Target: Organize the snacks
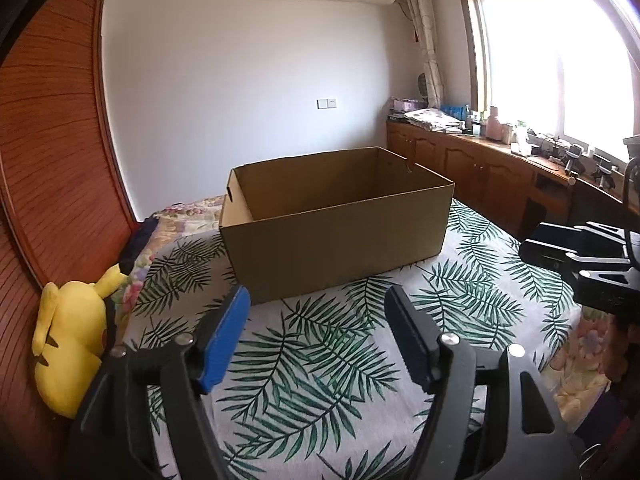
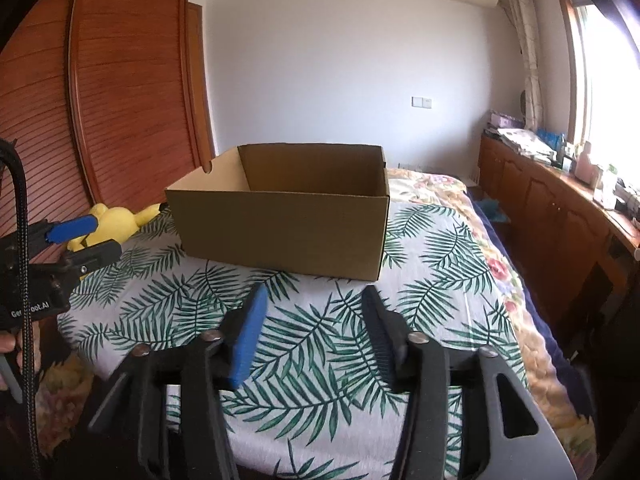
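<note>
Left wrist view shows my left gripper with its two fingers spread wide and nothing between them, one blue-padded finger on the left and a dark ribbed one on the right. It hangs above a white cloth printed with green palm leaves that covers the bed. Straight ahead on that cloth sits an open brown cardboard box, upright, its flaps out of sight; I cannot see its floor from this angle, and no snacks show in either view. A yellow plush toy with pointed ears lies at the left edge of the cloth, against the reddish slatted wooden door.

From the right wrist camera, my right gripper is likewise wide apart and holds nothing, hovering above the leaf cloth just short of the box's near wall. The left gripper appears at the left edge there, in front of the plush toy. A wooden cabinet cluttered with small items runs beneath the bright window on the right.
</note>
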Demonstrator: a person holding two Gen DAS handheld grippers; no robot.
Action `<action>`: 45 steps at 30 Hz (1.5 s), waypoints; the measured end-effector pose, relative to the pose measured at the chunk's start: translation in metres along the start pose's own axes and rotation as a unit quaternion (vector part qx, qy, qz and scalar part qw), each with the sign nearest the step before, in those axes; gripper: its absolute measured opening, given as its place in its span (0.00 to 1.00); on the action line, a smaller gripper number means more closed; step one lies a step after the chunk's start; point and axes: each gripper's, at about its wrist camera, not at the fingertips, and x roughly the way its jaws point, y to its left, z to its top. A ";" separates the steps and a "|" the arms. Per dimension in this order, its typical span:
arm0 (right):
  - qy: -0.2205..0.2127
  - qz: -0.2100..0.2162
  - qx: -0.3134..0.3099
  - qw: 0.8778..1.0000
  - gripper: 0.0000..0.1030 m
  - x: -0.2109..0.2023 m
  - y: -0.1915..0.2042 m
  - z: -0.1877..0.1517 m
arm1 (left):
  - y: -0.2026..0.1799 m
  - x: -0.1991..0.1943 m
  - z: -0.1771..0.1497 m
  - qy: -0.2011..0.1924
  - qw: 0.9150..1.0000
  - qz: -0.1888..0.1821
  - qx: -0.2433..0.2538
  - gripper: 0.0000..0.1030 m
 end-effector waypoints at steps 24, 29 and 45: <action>-0.044 -0.050 0.010 0.998 0.93 -0.032 0.018 -0.009 | -0.019 -0.044 -0.018 -0.020 0.998 0.040 -0.054 0.95; -0.052 -0.053 0.019 0.997 0.93 -0.045 0.019 -0.011 | -0.018 -0.048 -0.020 -0.019 0.997 0.049 -0.062 0.95; -0.059 -0.054 0.028 0.996 0.93 -0.058 0.020 -0.019 | -0.005 -0.050 -0.032 -0.014 0.995 0.069 -0.068 0.95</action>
